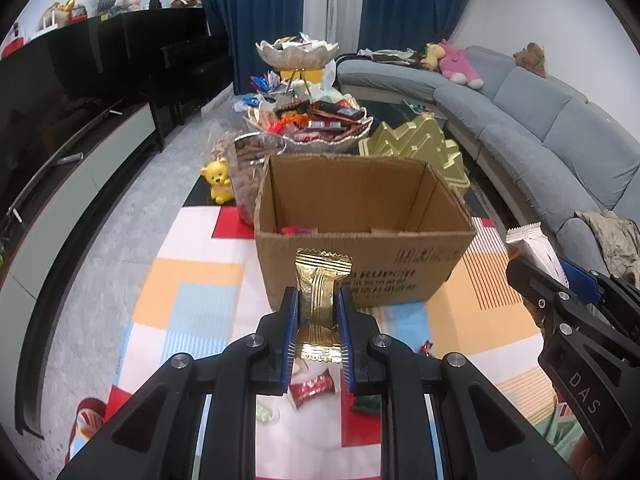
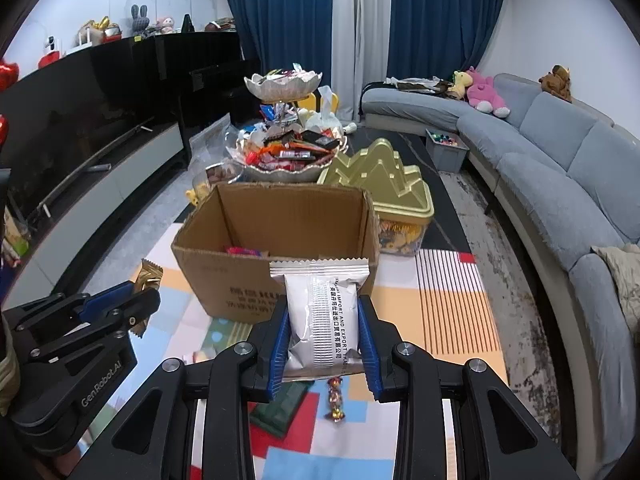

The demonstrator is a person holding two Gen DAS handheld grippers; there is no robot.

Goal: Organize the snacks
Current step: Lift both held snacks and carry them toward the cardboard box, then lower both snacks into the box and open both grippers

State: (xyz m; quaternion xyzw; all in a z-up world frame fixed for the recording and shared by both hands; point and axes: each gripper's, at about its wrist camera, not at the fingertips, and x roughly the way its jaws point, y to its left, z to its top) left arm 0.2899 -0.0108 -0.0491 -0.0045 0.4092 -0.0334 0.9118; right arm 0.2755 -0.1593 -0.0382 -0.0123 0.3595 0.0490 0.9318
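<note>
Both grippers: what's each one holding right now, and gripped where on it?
Left gripper is shut on a gold-wrapped snack, clamped across its lower half. Right gripper is shut on a white snack packet, pads on its two side edges.

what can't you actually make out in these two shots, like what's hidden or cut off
- Cardboard box contents: in both wrist views its front wall hides all but a pink wrapper edge.
- Gold snack in the left tool: label unreadable, lower end behind the fingers.
- White packet in the right tool: front face turned away.
- Loose candies on the mat: partly covered by the tool frames.
- Snack bowl: wrappers too small to identify.
</note>
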